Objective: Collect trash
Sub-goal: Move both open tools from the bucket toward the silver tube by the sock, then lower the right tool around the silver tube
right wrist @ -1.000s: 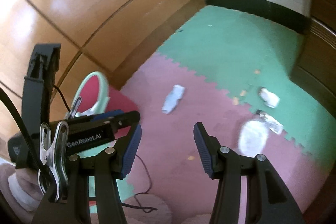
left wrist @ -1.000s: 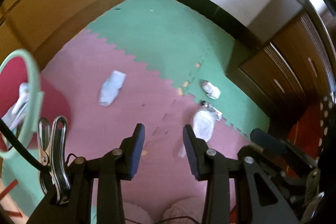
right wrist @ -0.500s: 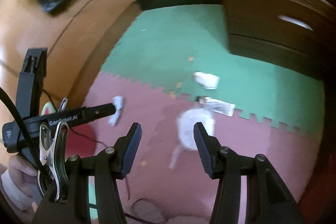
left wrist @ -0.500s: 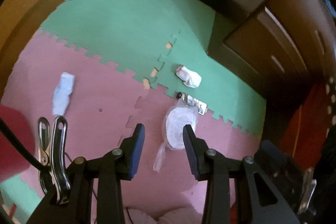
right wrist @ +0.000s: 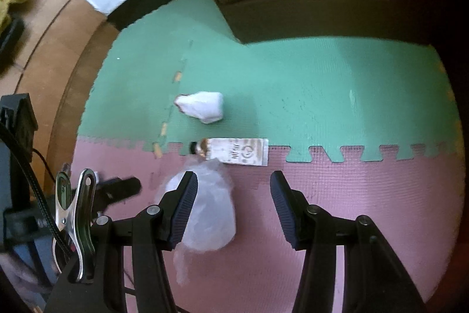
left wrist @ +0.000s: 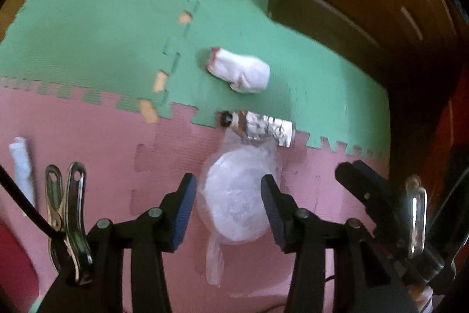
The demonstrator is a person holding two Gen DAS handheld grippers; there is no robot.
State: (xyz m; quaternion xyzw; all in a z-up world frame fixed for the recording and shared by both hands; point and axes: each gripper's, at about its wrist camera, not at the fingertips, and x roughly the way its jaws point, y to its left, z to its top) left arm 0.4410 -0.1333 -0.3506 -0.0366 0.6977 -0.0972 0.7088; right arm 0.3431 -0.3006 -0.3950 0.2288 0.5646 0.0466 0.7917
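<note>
- You are on the approach: both grippers hang above the foam floor mat [left wrist: 102, 28], with no trash lifted yet.
- Your left gripper [left wrist: 228, 204] points almost straight down and frames the clear plastic bag [left wrist: 234, 195]. Its jaws have just been opening; the bag shows between them, but neither pad presses it.
- Your right gripper [right wrist: 234, 201] is spread and holds nothing. In its view the bag [right wrist: 205, 213] sits by the left finger and the squeezed tube [right wrist: 237, 155] lies just ahead, on the seam between pink and green tiles.
- The tube [left wrist: 261, 128] touches the bag's far edge; a crumpled white wad [left wrist: 239, 74] lies beyond it, apart. A pale scrap [left wrist: 20, 166] lies well off to the left gripper's left.
- The next move, by my reading: lower the left gripper until its pads flank the bag's bulk, then close.
- The film looks thin and slack, so take a thick fold, not the loose tail trailing towards you.
- The right gripper looks best placed for the tube.
</note>
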